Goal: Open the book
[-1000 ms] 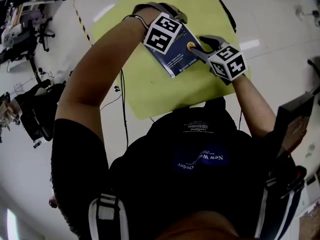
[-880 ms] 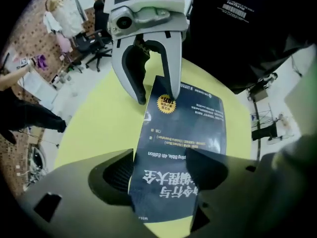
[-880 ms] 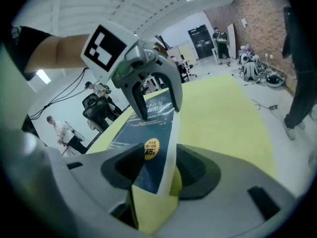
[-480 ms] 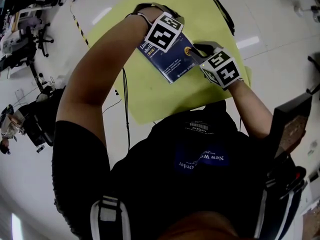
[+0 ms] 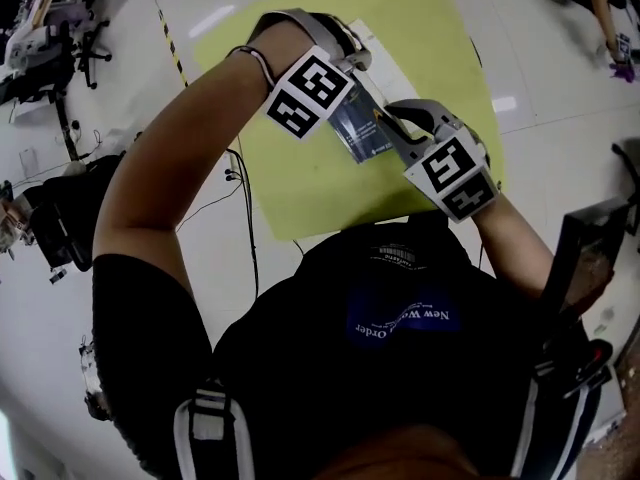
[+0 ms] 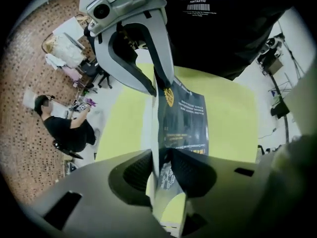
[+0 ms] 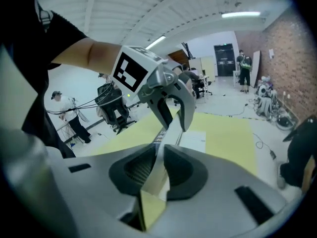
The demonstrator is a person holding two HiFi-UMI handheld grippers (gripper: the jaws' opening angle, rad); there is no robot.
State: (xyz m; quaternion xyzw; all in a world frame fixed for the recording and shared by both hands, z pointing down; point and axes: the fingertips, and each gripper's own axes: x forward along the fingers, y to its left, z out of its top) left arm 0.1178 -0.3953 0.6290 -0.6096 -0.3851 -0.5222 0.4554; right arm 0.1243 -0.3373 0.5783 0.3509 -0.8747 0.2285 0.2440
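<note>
**A:** Where is the book (image 5: 362,131) at this moment?

**B:** Just above the centre of the head view, between the two marker cubes. It looks to be held clear of the yellow mat (image 5: 420,28), not lying on it. In the left gripper view it runs up the middle of the frame. The dark blue cover faces right and the pale page edge sits to the left.

**A:** And the tools?

**B:** Both have just been closing, each with the book between its jaws. The left tool (image 6: 161,172) pinches the near end of the book, at the bottom centre of its own view. Both the page edge and the cover are between its pads. The right tool (image 7: 159,167) pinches a thin pale edge of the book at the lower centre of its view. That is the opposite end, by the gold seal (image 6: 169,97) on the cover.

**A:** So which step is this?

**B:** The grasp is made, I'd say, and the opening hasn't begun. The cover looks flat against the pages, with no gap that I can see.

**A:** What does the next move call for?

**B:** Splitting the grips. One tool must steady the page block while the other holds the cover alone and swings it away. I can't tell whether the right tool has only the cover or some pages too. If it has the whole thickness, it will need to let go and re-pinch the cover's free edge. Laying the book down on the mat first would likely make that easier.
</note>
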